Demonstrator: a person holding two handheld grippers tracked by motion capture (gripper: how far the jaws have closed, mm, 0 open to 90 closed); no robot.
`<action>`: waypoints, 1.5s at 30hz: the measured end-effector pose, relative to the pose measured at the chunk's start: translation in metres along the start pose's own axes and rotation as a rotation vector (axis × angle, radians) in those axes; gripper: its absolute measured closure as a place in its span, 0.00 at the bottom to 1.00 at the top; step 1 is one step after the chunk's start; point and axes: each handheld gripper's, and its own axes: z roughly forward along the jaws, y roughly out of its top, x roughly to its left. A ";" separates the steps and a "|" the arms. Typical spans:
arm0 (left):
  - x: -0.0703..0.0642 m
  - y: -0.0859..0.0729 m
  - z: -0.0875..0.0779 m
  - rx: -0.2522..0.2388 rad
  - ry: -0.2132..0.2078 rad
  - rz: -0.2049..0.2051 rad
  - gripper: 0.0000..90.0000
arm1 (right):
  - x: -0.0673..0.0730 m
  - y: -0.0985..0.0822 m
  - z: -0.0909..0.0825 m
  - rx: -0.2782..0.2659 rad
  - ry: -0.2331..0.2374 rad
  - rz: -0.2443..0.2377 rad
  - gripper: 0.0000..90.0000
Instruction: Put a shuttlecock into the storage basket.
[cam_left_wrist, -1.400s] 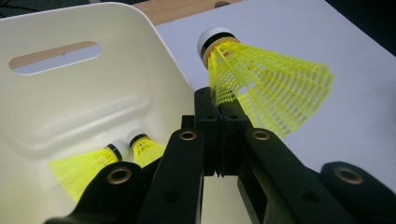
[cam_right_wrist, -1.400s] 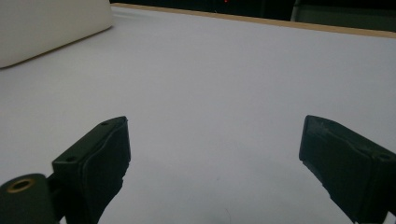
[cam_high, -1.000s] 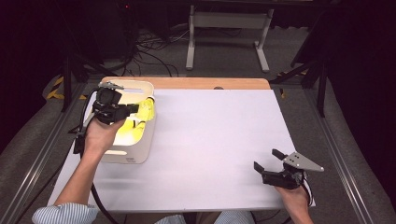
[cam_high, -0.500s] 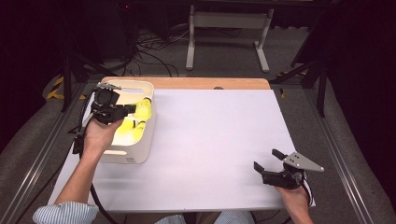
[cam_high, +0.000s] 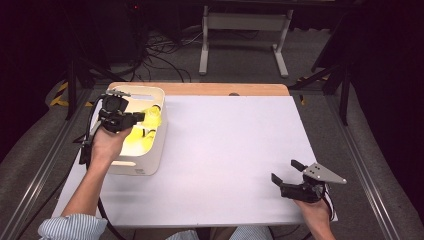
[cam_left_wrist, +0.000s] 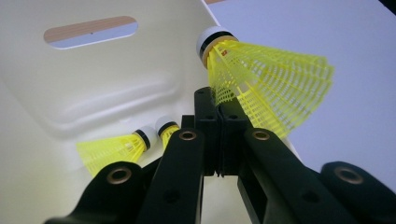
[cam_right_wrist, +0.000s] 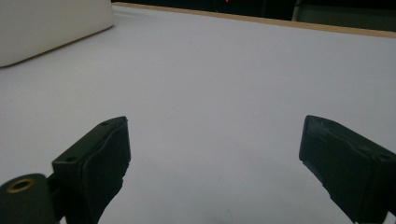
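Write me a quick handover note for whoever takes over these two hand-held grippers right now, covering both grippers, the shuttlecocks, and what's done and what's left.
Left hand-held gripper: shut on the skirt of a yellow shuttlecock, held above the cream bin at the table's left edge.
Right hand-held gripper: open, holding nothing, low over the white table near its front right corner.
Two more yellow shuttlecocks lie on the bin floor.
Done: one shuttlecock gripped.
Left: apparently carry it out to the table, or release it into the bin; the pictures do not settle which. The right gripper has handled nothing yet.
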 end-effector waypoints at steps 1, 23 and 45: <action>0.001 0.000 0.001 -0.001 0.000 -0.005 0.99 | 0.000 0.000 0.000 -0.001 0.001 0.000 0.11; 0.020 0.001 0.020 0.032 0.038 -0.077 0.99 | -0.001 0.000 -0.001 -0.007 0.003 0.006 0.11; 0.027 0.014 0.039 0.101 0.074 -0.088 0.99 | 0.000 0.000 0.000 0.004 0.009 0.004 0.11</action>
